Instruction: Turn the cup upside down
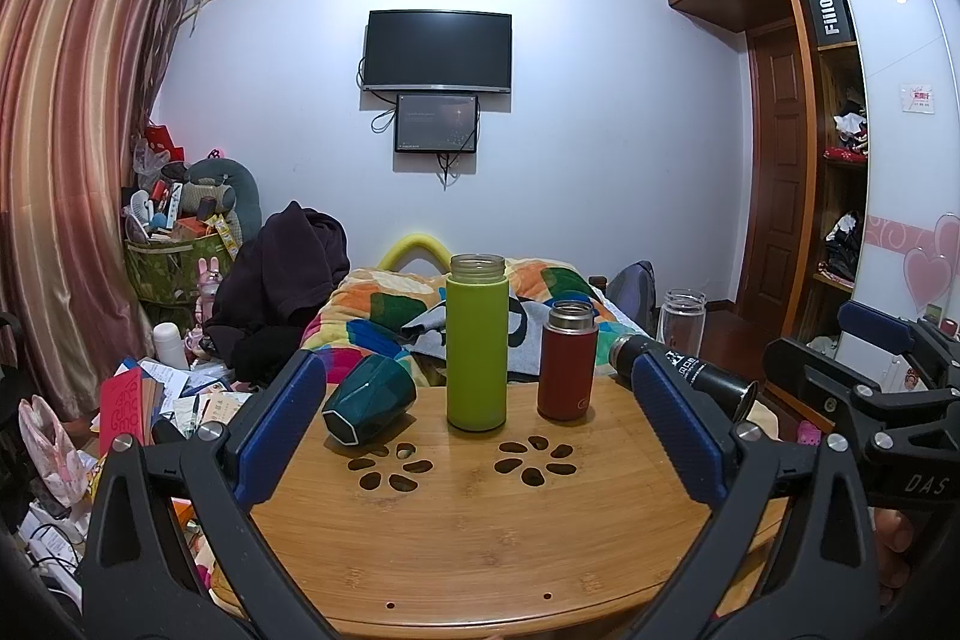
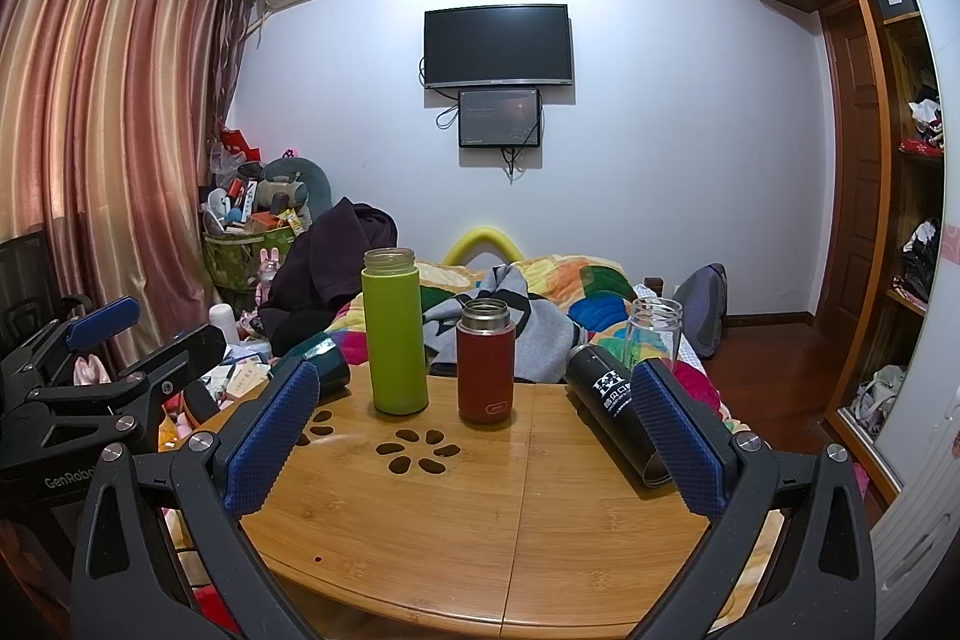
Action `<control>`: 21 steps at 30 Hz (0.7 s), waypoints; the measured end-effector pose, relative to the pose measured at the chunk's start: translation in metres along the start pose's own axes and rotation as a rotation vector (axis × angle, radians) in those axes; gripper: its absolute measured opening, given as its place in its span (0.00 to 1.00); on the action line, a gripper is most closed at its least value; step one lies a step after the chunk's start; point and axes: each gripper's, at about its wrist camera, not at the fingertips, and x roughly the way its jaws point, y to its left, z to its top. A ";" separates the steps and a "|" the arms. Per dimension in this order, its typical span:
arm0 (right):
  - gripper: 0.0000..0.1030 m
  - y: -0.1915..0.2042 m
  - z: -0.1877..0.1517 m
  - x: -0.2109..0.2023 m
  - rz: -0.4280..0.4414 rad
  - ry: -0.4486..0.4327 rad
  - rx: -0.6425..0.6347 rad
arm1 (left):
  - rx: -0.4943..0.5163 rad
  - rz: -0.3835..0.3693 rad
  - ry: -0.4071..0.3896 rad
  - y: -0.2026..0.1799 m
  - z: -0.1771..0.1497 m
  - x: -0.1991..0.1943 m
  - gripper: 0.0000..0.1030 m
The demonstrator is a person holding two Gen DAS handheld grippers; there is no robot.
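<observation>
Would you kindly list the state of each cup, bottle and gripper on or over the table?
Green bottle: upright, lid off.
Red flask: upright, lid off.
Teal cup: on its side.
Black flask: on its side.
Clear bottle: upright, lid off, looks empty.
Left gripper: open, holding nothing.
Right gripper: open, holding nothing.

You can read "FiiO" on the black box [image 1: 830,14] high in the wardrobe, "GenRobo" on the left gripper [image 2: 96,334] body, and "DAS" on the right gripper [image 1: 840,334] body.
</observation>
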 end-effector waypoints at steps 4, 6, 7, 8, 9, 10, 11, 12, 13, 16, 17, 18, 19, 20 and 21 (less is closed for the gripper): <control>1.00 0.000 0.000 0.001 0.000 0.000 0.000 | 0.000 0.000 0.001 0.000 0.000 0.000 1.00; 1.00 0.000 0.000 0.000 0.000 0.000 0.000 | 0.000 0.000 0.000 0.000 0.000 0.000 1.00; 1.00 0.000 0.000 0.000 0.001 0.000 0.001 | 0.000 0.000 0.001 0.000 0.001 0.000 1.00; 1.00 0.000 0.000 0.001 0.001 0.000 0.000 | -0.001 -0.001 0.001 0.000 0.001 0.000 1.00; 1.00 0.000 0.000 0.000 -0.001 0.000 0.000 | -0.001 0.000 0.001 0.000 0.001 0.000 1.00; 1.00 0.000 0.000 0.000 0.000 0.000 0.000 | -0.001 -0.001 0.001 0.000 0.000 0.000 1.00; 1.00 0.000 0.000 0.001 0.000 0.000 0.000 | -0.001 -0.001 0.001 0.000 0.001 0.000 1.00; 1.00 0.000 0.000 0.000 0.000 0.000 0.000 | -0.002 -0.001 0.001 0.000 0.000 0.000 1.00; 1.00 0.000 0.000 0.001 0.001 0.000 0.000 | -0.002 -0.001 0.001 0.000 0.000 0.000 1.00; 1.00 0.001 0.001 -0.001 0.002 0.002 0.000 | -0.002 -0.002 0.001 0.000 0.000 0.000 1.00; 1.00 0.006 0.002 -0.002 0.004 0.002 0.000 | -0.002 -0.002 0.003 0.000 -0.002 0.002 1.00; 1.00 0.009 0.002 -0.003 0.005 0.004 0.000 | -0.002 -0.002 0.004 0.000 -0.002 0.002 1.00; 1.00 0.010 0.002 -0.003 0.006 0.005 0.001 | -0.002 -0.002 0.004 0.001 -0.003 0.002 1.00; 1.00 0.011 0.002 -0.004 0.005 0.007 0.002 | -0.002 -0.002 0.005 0.001 -0.003 0.002 1.00; 1.00 0.012 0.002 -0.003 0.004 0.009 0.003 | -0.002 -0.003 0.005 0.001 -0.003 0.002 1.00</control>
